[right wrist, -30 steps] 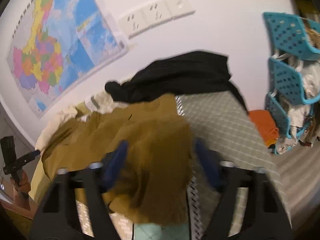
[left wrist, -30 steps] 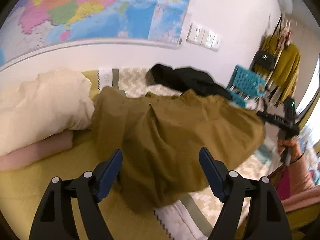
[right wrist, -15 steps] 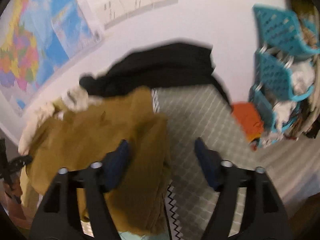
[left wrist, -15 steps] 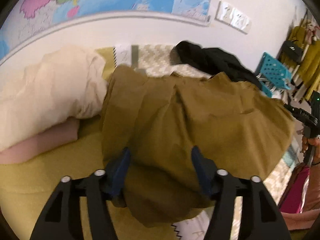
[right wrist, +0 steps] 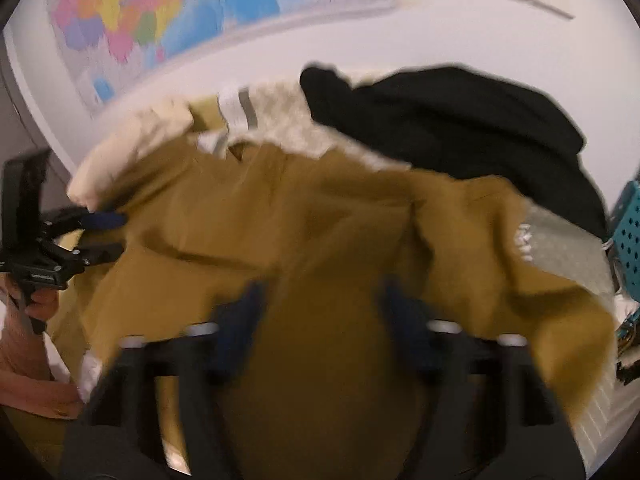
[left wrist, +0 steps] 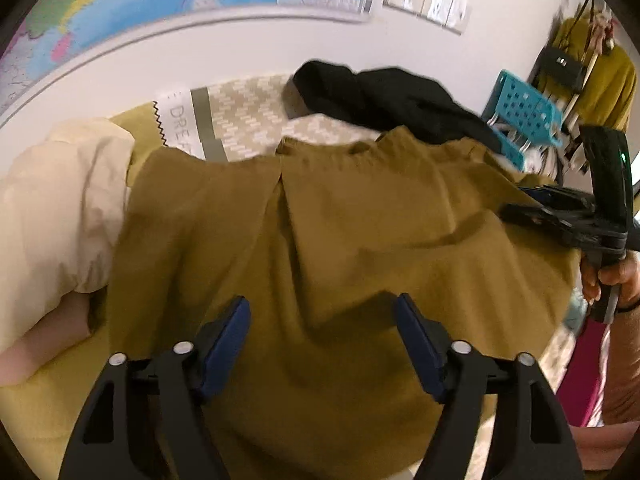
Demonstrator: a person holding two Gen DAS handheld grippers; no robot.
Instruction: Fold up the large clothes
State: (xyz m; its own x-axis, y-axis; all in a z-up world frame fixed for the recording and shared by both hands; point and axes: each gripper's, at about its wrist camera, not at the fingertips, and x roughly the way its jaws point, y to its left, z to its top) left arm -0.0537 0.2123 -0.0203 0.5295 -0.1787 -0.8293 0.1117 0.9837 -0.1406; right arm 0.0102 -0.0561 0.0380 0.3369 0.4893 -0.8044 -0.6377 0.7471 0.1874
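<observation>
Mustard garment (left wrist: 320,232) spread out on the bed (left wrist: 52,396)
Left hand-held gripper (left wrist: 322,320) and right hand-held gripper (right wrist: 320,300) both gape wide apart over it, gripping nothing; black clothes (left wrist: 384,100) piled behind.

Right tool (right wrist: 322,320), blurred, spread wide over the mustard garment (right wrist: 320,232).

Soft, even indoor light with faint shadows; both fisheye views curve strongly toward dark corners, and motion blur smears the right wrist view, worst around 6 o'clock, the left only mildly.
</observation>
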